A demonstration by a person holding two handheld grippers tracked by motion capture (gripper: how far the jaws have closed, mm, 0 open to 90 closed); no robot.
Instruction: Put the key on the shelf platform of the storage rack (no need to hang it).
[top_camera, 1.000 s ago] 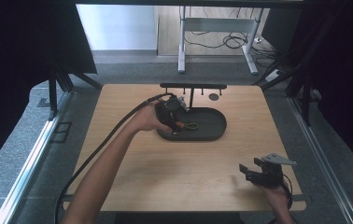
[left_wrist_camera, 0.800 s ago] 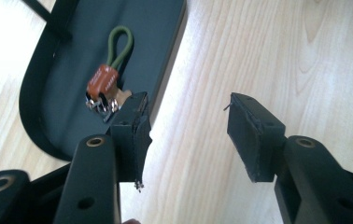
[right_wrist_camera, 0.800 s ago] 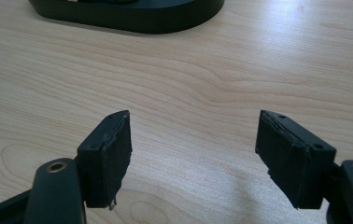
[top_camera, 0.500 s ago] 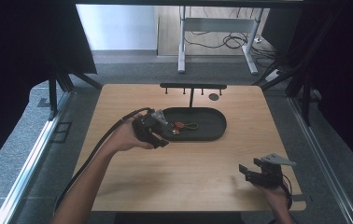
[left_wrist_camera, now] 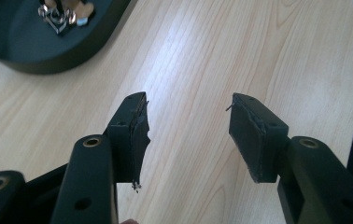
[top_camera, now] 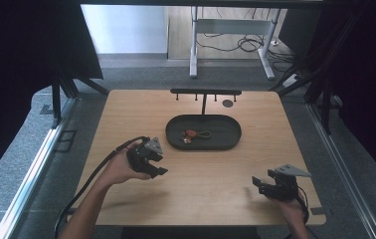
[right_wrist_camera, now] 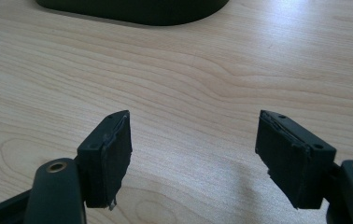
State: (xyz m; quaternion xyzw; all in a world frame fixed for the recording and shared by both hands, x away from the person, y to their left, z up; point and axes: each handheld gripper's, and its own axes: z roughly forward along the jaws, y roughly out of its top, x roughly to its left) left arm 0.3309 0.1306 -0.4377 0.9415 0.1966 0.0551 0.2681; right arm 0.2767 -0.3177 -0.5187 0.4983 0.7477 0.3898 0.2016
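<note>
Gaping left hand-held gripper [top_camera: 157,167] | apart from tray [top_camera: 176,141] | bare table [top_camera: 211,184] between

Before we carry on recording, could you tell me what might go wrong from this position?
The keychain lies small and flat in the dark tray, so a grab may slip or miss. The left gripper, open and empty, trails a cable that might drag across the table. The hook rack stands close behind the tray and could be knocked.
</note>
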